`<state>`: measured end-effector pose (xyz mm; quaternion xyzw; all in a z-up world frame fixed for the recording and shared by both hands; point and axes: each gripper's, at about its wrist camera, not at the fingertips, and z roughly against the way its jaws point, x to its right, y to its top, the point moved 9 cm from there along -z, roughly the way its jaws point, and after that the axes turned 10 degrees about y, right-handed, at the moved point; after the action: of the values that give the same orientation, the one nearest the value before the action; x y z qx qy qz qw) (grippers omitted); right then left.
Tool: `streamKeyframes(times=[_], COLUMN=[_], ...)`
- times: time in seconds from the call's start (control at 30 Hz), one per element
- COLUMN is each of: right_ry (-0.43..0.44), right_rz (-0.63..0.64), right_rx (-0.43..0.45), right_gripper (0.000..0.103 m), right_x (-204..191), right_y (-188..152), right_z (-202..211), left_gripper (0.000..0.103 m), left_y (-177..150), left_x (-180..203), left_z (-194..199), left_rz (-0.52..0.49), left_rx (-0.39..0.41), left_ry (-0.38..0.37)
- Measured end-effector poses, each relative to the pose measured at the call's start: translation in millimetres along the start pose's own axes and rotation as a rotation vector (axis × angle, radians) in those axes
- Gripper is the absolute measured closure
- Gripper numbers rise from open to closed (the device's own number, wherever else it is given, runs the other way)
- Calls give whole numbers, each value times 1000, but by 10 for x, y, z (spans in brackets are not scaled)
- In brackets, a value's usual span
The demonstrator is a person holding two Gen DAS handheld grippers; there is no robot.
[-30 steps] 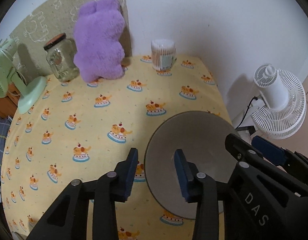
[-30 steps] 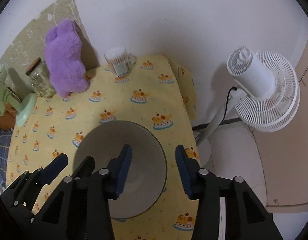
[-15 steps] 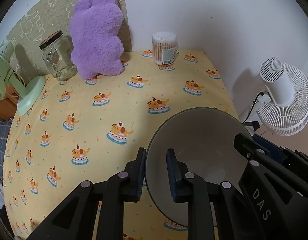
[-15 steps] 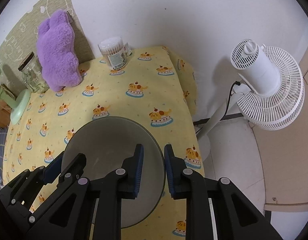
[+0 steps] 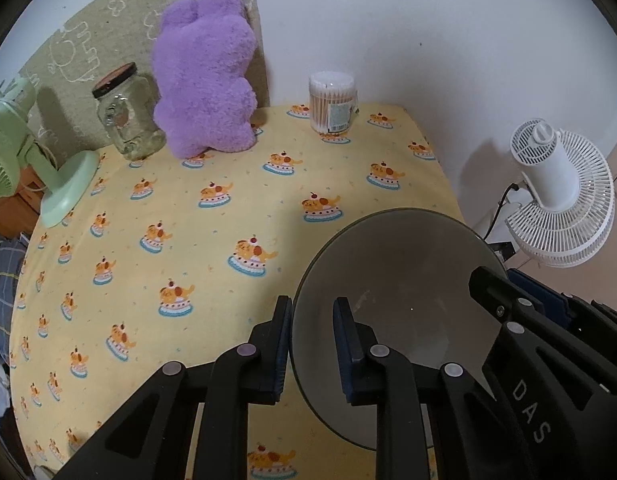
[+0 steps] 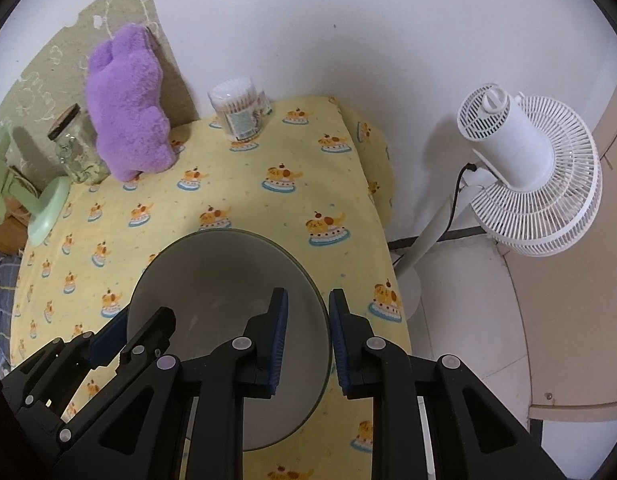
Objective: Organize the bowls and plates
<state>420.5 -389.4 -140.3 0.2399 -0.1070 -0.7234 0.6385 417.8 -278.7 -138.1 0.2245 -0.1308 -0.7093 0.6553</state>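
Nearest you, your left gripper (image 5: 310,344) pinches the left rim of a grey bowl (image 5: 392,280), one finger outside and one inside. Your right gripper (image 6: 306,334) clamps the bowl's right rim the same way. Both grippers stand narrow, closed on the bowl between them. The bowl is at the near right part of the tabletop (image 5: 188,240), which wears a yellow cloth printed with small dogs on cakes. Farther back, along the wall, stand a green desk fan (image 5: 36,168), a glass jar (image 5: 126,120), a purple plush toy (image 5: 206,80) and a tub of cotton swabs (image 5: 332,102). Off the tabletop to the right stands a white fan (image 6: 524,172).
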Motion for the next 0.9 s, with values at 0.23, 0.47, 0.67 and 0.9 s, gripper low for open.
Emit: streamKeyframes(times=[0.23,0.47,0.67,0.9], right_ry=[-1,7,18,18], right_rz=[9,50,64,73], right_rx=[27,51,63,75], right_gripper=[78,78,78,78], right_x=[-156,-417,-607,-871], right_y=[-72,-168,-293,-465], right_z=[291,587,774,931], left_gripper=[84,84,84,84], left_y=[-77,-207,-337,-497], left_x=[-158,-397,-583,-858], left_z=[279,539,706,885], left_rz=[3,19,43,42], left_rx=[27,29,36,59], left_ry=[-8,-6,-14,-15])
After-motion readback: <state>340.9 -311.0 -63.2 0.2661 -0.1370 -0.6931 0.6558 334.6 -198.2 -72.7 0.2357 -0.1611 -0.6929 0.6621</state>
